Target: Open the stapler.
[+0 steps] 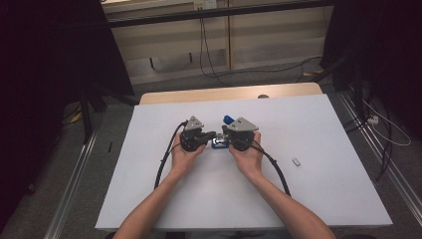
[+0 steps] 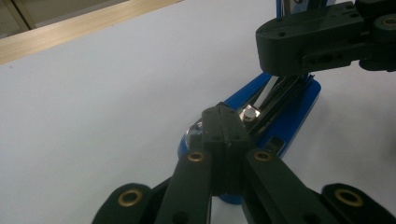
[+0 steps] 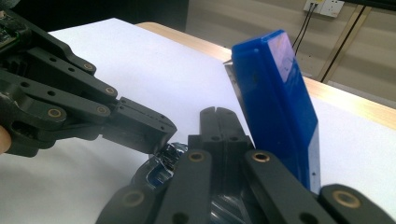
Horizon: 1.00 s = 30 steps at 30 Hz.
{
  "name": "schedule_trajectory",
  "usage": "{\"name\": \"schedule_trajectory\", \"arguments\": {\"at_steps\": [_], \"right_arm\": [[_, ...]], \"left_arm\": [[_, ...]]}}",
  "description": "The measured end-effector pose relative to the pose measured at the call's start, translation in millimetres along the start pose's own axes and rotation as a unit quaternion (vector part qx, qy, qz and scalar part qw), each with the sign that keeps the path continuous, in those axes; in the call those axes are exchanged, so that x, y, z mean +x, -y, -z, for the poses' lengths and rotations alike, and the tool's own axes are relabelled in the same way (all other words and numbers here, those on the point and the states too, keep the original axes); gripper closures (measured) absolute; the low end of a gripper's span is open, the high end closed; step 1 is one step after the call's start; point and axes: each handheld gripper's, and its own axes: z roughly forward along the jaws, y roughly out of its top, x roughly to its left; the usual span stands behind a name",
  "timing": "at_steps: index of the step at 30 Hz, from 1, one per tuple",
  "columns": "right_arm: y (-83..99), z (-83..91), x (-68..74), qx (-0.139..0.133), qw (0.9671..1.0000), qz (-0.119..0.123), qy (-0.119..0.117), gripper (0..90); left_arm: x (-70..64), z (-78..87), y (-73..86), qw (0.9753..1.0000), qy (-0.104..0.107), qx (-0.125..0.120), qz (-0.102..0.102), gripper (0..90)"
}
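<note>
A blue stapler (image 1: pixel 219 144) lies on the white table between my two grippers. It is hinged open, its blue top (image 3: pixel 280 98) standing up steeply. Its blue base (image 2: pixel 294 116) carries the metal staple channel. In the left gripper view my left gripper (image 2: pixel 224 122) is shut, its tip resting at the base's near end. In the right gripper view my right gripper (image 3: pixel 218 120) is shut too, just beside the raised top, with nothing visible between its jaws. The left gripper (image 3: pixel 156 128) reaches in from the left there, its tip over the shiny front of the base.
A small white piece (image 1: pixel 296 161) lies on the table (image 1: pixel 308 199) to the right of my right hand. A wooden strip (image 1: pixel 224 93) runs along the table's far edge. Cables trail from both grippers toward me.
</note>
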Motion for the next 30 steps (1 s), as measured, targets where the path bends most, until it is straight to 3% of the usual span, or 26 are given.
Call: {"name": "schedule_trajectory", "arguments": {"at_steps": [7, 9, 11, 30], "right_arm": [[0.7, 0.2, 0.9, -0.003, 1.0000, 0.002, 0.005, 90.0], [0.7, 2.5, -0.1, -0.019, 0.9996, 0.005, 0.020, 90.0], [-0.3, 3.8, -3.2, -0.018, 0.9997, -0.004, 0.017, 90.0], [-3.0, 9.1, -11.2, -0.022, 0.9994, -0.009, 0.025, 90.0]], "left_arm": [[0.2, 0.1, -0.1, 1.0000, 0.001, 0.001, -0.001, 90.0], [0.1, 0.1, -0.2, 1.0000, 0.001, 0.001, -0.002, 90.0], [0.0, -0.2, 0.0, 1.0000, 0.004, 0.000, 0.004, 90.0], [-0.7, 0.1, -0.4, 1.0000, -0.002, 0.002, 0.001, 90.0]]}}
